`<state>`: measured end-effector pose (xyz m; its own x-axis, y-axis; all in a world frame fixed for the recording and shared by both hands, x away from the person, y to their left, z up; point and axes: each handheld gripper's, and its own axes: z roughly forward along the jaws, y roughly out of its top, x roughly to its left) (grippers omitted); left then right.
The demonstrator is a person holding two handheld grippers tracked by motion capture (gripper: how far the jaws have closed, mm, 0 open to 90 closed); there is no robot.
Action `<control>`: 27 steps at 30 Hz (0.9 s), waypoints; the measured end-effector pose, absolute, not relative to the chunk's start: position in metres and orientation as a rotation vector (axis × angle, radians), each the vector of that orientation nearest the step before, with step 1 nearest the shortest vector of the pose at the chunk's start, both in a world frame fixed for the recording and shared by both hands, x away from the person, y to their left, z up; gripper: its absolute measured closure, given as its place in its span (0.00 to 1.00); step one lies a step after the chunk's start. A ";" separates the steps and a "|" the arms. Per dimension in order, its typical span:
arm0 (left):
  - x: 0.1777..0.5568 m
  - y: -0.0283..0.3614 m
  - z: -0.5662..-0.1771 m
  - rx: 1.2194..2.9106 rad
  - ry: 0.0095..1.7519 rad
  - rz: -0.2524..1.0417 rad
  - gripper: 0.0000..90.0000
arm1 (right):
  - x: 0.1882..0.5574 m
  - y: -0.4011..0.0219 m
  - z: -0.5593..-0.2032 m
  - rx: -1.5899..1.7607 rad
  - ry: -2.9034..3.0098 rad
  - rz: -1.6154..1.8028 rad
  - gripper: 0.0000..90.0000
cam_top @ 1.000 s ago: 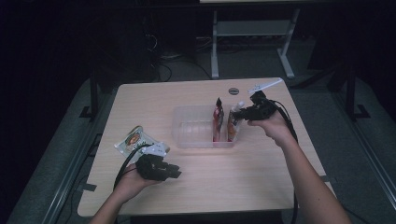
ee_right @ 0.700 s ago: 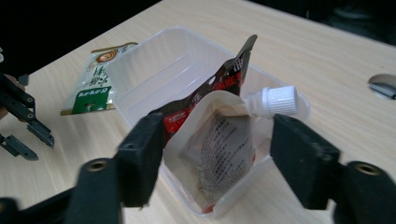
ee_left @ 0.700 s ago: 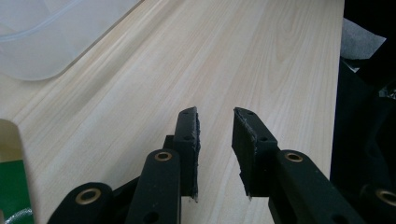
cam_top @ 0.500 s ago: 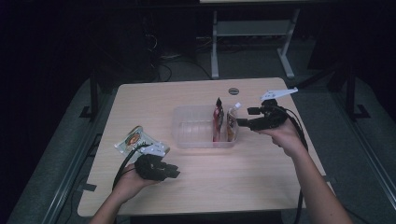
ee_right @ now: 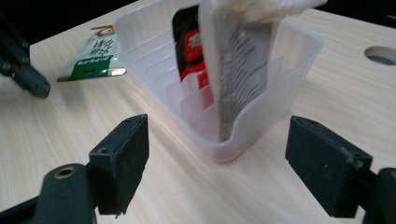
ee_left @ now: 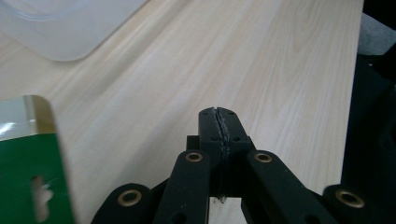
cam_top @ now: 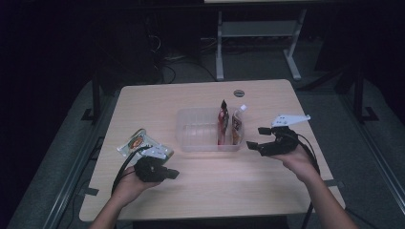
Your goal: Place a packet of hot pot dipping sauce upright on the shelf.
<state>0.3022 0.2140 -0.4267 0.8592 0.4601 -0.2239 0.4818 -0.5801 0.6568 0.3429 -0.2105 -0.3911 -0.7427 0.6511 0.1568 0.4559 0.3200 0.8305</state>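
A clear plastic bin (cam_top: 198, 131) stands mid-table, with a red pouch (cam_top: 222, 121) and a white pouch (cam_top: 237, 125) upright at its right end. My right gripper (cam_top: 255, 138) hovers just right of the bin; its jaws have just been opening and stand open with nothing between them. In the right gripper view the white pouch (ee_right: 243, 65) leans inside the bin wall (ee_right: 299, 60), ahead of the gripper (ee_right: 219, 163). A green-and-white pouch (cam_top: 138, 143) lies flat at the left. My left gripper (cam_top: 172, 174) rests beside it, its jaws pressed together on nothing (ee_left: 218, 126).
A round cable hole (cam_top: 239, 92) sits near the table's far edge. Bare wood stretches between the two hands along the front edge. A white table frame (cam_top: 258, 33) stands on the dark floor behind. The green pouch's corner (ee_left: 28, 158) lies left of my left jaws.
My right gripper has drawn back from the bin, to the right and toward the front edge, and its jaws have spread wide. The white pouch stays in the bin. The left hand kept still.
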 end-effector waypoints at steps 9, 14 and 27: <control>0.323 0.244 -0.418 2.268 0.782 0.065 1.00 | 0.316 -0.214 -0.411 1.007 2.412 1.356 0.21; 0.342 0.264 -0.416 2.277 0.859 0.163 1.00 | 0.301 -0.216 -0.421 1.004 2.447 1.364 0.21; 0.422 0.296 -0.423 2.257 1.037 0.352 1.00 | 0.296 -0.210 -0.432 0.978 2.508 1.301 0.21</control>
